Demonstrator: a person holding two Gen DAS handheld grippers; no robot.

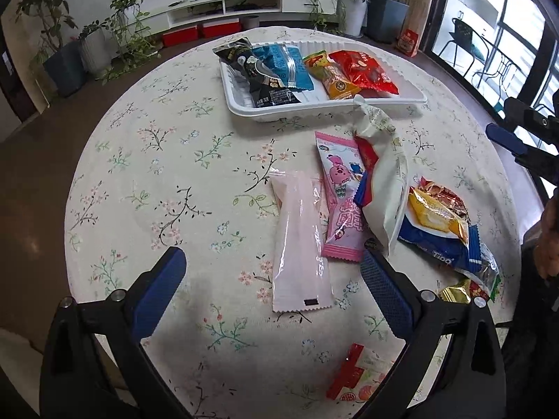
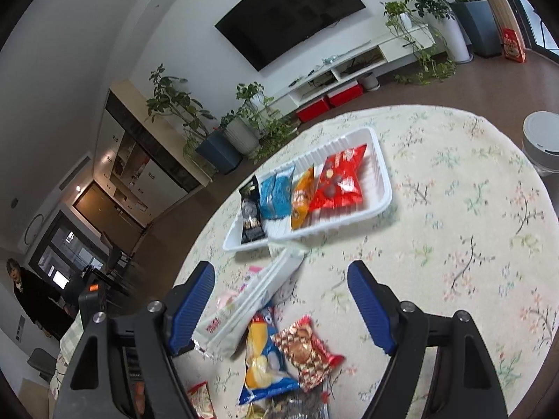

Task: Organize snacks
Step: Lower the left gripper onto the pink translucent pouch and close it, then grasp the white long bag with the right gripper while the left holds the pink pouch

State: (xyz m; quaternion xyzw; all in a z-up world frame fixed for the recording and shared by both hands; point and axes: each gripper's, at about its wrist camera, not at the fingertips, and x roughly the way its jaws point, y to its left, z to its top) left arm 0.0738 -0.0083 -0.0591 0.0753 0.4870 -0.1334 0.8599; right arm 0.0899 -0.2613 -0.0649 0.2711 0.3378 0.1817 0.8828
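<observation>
A white tray [image 1: 412,99] at the table's far side holds a black packet [image 1: 251,66], a blue packet [image 1: 290,66], an orange packet [image 1: 332,76] and a red packet [image 1: 367,70]. Loose snacks lie nearer: a pale pink packet [image 1: 300,244], a pink cartoon packet [image 1: 340,188], a long white packet [image 1: 384,181], a blue Tipo packet [image 1: 443,248] and a red-white packet [image 1: 356,373]. My left gripper [image 1: 272,269] is open above the pale pink packet. My right gripper [image 2: 279,279] is open above the white packet [image 2: 251,300], a blue chip packet [image 2: 265,359] and a red-gold packet [image 2: 304,349].
The round table wears a floral cloth [image 1: 157,160]. A white round container [image 2: 541,143] stands beyond the table's right edge. Potted plants [image 1: 59,59], a white TV cabinet [image 1: 244,5] and red boxes [image 1: 199,33] stand beyond the table. The right gripper shows at the left view's right edge [image 1: 506,138].
</observation>
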